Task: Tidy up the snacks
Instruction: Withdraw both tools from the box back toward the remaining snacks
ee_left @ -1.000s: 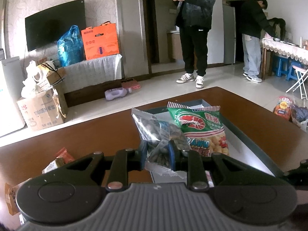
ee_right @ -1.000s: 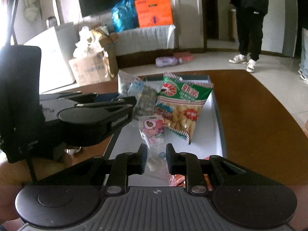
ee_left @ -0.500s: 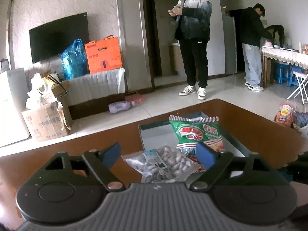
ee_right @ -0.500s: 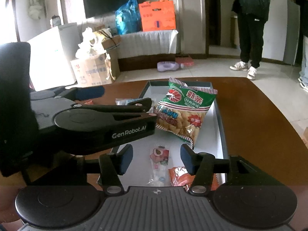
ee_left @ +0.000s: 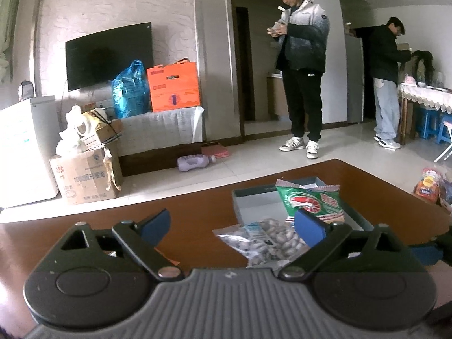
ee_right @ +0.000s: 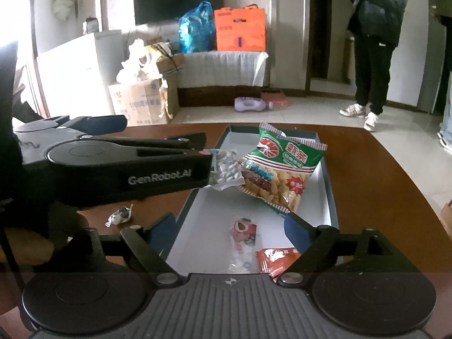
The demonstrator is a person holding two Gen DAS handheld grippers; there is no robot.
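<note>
Glossy wooden table (ee_right: 381, 186), crinkly snack packets (ee_right: 282, 166)

Green-red prawn cracker bag (ee_right: 282, 166); grey tray (ee_right: 329, 195); brown table (ee_right: 375, 186); orange packet (ee_right: 275, 260).

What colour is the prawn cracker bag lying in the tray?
Green, with a red prawn emblem and red-and-white striped edges; the prawn cracker bag shows best in the right wrist view.

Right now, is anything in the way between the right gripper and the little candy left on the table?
Yes. The left gripper hangs just above the small wrapped candy. The right gripper, jaws opening and empty, sits over the tray, whose near-left wall lies between.
</note>
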